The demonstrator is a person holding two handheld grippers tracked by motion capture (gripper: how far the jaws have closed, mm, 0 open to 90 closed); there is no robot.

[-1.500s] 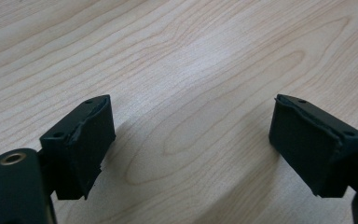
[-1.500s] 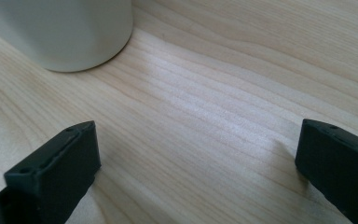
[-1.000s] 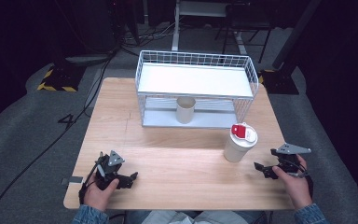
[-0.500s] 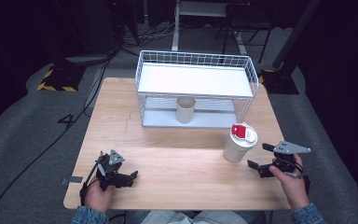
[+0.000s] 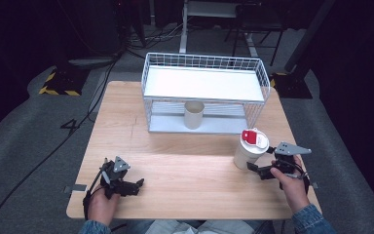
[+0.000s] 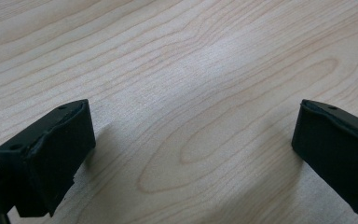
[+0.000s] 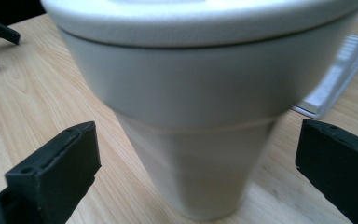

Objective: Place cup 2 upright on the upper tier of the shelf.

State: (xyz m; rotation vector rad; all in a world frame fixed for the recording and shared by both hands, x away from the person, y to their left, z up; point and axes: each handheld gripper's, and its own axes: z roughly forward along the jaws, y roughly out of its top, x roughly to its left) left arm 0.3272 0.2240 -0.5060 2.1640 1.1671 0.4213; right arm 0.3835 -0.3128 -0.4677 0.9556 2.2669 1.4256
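A white cup with a white lid and red tab (image 5: pixel 250 148) stands upright on the wooden table (image 5: pixel 185 170), right of centre. My right gripper (image 5: pixel 254 169) is open just to its right, jaws pointing at the cup's lower half. In the right gripper view the cup (image 7: pixel 196 116) looms large just ahead of the spread jaws, apart from both. My left gripper (image 5: pixel 135 185) rests open near the front left of the table, and the left gripper view has bare wood (image 6: pixel 191 93) between its wide-apart jaws. A second, lidless cup (image 5: pixel 194 114) stands on the lower shelf of the wire rack (image 5: pixel 204 92).
The white wire rack stands at the back of the table, with a flat white top shelf (image 5: pixel 202 84). Its lower corner (image 7: pixel 340 74) lies just behind the lidded cup. Dark floor, cables and a yellow-black striped plate (image 5: pixel 58 83) surround the table.
My right gripper has moved left toward the lidded cup, from near the table's right edge to close beside it. The left gripper has stayed put.
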